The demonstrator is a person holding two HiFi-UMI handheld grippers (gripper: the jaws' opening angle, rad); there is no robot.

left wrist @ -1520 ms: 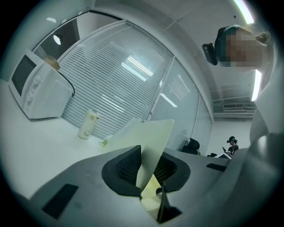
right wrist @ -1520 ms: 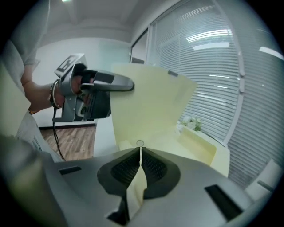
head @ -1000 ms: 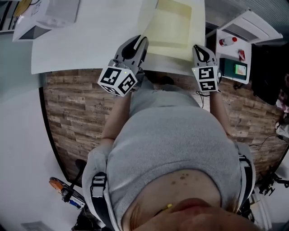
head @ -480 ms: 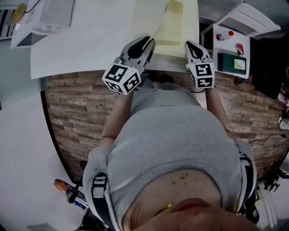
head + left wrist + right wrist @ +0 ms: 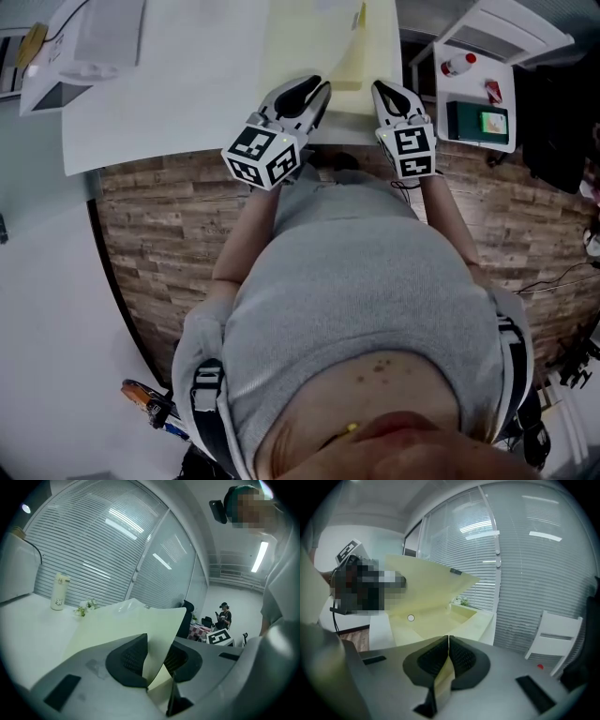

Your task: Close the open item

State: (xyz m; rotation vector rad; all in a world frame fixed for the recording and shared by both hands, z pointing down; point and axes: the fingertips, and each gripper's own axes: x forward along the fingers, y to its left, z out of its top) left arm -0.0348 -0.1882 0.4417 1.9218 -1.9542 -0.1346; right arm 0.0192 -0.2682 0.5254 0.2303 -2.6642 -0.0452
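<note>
A pale yellow folder [image 5: 305, 37] lies on the white table [image 5: 187, 84], and its flap [image 5: 354, 52] stands up on edge. In the left gripper view that flap [image 5: 136, 625] runs between the jaws of my left gripper [image 5: 154, 657]. They are opening: the sheet leans on the left pad and stands off the right one. My right gripper [image 5: 448, 651] is shut on a thin yellow edge of the folder [image 5: 436, 620], near its round snap [image 5: 410, 618]. In the head view the left gripper [image 5: 314, 91] and the right gripper [image 5: 382, 91] sit close together at the table's near edge.
A small white side table [image 5: 478, 70] to the right carries a bottle and a green item [image 5: 480, 122]. A white box [image 5: 84, 37] sits at the table's far left. A cream bottle [image 5: 57, 591] and a small plant [image 5: 86, 605] stand at the table's back. Wood floor [image 5: 169, 234] lies below.
The two grippers have come closer together at the table's edge. The yellow flap has swung up from lying wide to standing nearly on edge. The left jaws have parted slightly.
</note>
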